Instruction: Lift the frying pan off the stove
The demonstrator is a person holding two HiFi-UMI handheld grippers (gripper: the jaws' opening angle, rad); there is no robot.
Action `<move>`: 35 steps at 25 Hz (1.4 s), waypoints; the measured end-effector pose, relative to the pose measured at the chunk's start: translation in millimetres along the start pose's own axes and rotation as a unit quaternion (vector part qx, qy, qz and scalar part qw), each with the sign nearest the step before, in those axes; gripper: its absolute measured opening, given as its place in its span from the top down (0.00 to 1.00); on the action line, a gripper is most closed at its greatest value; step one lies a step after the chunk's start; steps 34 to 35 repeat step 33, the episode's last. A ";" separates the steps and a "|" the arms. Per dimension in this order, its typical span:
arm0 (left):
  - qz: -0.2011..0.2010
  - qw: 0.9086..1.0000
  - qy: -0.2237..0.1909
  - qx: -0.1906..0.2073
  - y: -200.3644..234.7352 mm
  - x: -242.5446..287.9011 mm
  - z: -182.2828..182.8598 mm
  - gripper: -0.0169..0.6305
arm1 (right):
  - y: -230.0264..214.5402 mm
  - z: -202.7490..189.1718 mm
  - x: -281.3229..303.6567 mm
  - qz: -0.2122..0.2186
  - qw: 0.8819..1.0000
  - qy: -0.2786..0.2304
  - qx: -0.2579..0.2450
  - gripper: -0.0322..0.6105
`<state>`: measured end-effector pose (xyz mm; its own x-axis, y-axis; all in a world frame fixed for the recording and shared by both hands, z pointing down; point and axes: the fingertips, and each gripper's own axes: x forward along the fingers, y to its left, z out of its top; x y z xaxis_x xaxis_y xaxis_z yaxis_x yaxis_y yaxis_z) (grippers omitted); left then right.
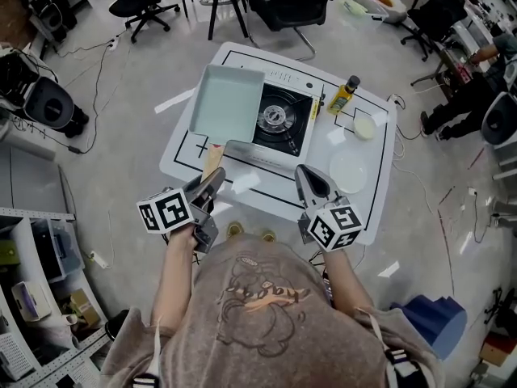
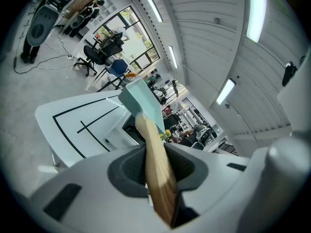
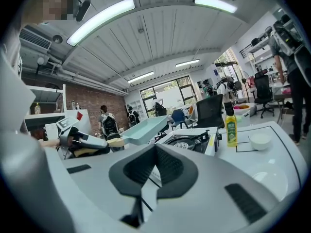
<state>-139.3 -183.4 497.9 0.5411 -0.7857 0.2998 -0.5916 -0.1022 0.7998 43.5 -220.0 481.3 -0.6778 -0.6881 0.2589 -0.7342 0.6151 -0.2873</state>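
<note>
The pan (image 1: 226, 103), a pale teal rectangular one, is in the air at the left of the stove (image 1: 283, 120). In the head view its right edge overlaps the stove's left side. From the right gripper view it hangs above table height, left of the burner and slightly tilted, so it looks to be lifted clear of the grate. It appears empty.

Its wooden handle (image 1: 212, 162) runs back toward the person and sits between the jaws of the left gripper (image 1: 212, 188), which are clamped narrow on it partway along its length. The pan's whole weight hangs out beyond that grip, so the likely fault is the handle twisting or the far end drooping. The clamp should be firm, the wrist should level the pan, and any carry away from the stove should be slow and flat, clear of the burner's prongs.

The right gripper (image 1: 309, 183) hovers over the near edge of the table (image 1: 371, 208) with its jaws closed on nothing. It is best kept out of the pan's path.

Farther right on the table stand a bottle (image 1: 346, 94) of yellow oil just beside the stove, a small bowl (image 1: 364, 127) and a white plate (image 1: 348, 171). All are well apart from the pan, so a move to the left meets nothing.
</note>
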 end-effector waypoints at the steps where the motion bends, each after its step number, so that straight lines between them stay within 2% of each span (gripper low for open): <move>1: 0.001 1.000 -0.001 0.000 0.1 0.1 0.1 0.83 | -0.1 0.4 0.5 0.001 1.000 0.000 -0.001 0.95; 10: -0.004 1.000 -0.003 0.002 -3.8 0.5 -2.0 0.83 | 2.4 0.7 -0.7 0.003 1.000 0.000 -0.014 0.95; 35: -0.005 1.000 0.001 -0.003 -6.8 0.9 -5.3 0.83 | 1.9 1.0 -1.2 0.003 1.000 -0.005 -0.005 0.95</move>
